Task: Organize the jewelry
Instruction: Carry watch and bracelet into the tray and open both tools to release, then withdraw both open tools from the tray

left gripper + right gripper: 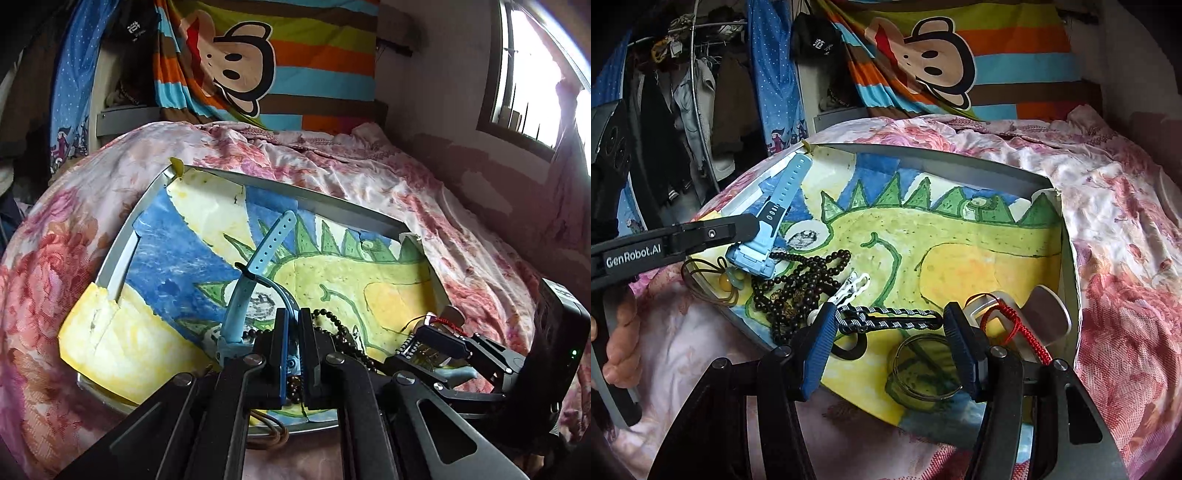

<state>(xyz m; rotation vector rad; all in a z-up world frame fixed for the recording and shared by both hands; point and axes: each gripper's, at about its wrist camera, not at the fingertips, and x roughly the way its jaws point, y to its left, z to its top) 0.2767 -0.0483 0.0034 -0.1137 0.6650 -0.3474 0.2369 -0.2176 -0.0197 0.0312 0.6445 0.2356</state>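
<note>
My left gripper [293, 325] is shut on a light blue watch [258, 258], gripping its strap near the case; the watch also shows in the right wrist view [775, 218], held at the tray's left side. My right gripper [890, 325] is open around a black-and-white braided cord [890, 320], its fingers on either side of it. Dark bead strings [798, 288] lie beside the watch. A white clip [851, 286], a metal bangle [923, 369], a red cord [1015, 325] and an amber pendant on a brown cord [726, 282] lie in the grey tray [960, 155].
The tray is lined with a dinosaur painting [960, 251] and rests on a pink floral bedspread [1108, 221]. A round metal lid [1049, 314] stands at the tray's right corner. A striped monkey blanket [942, 62] hangs behind. Clothes [701, 110] hang at left.
</note>
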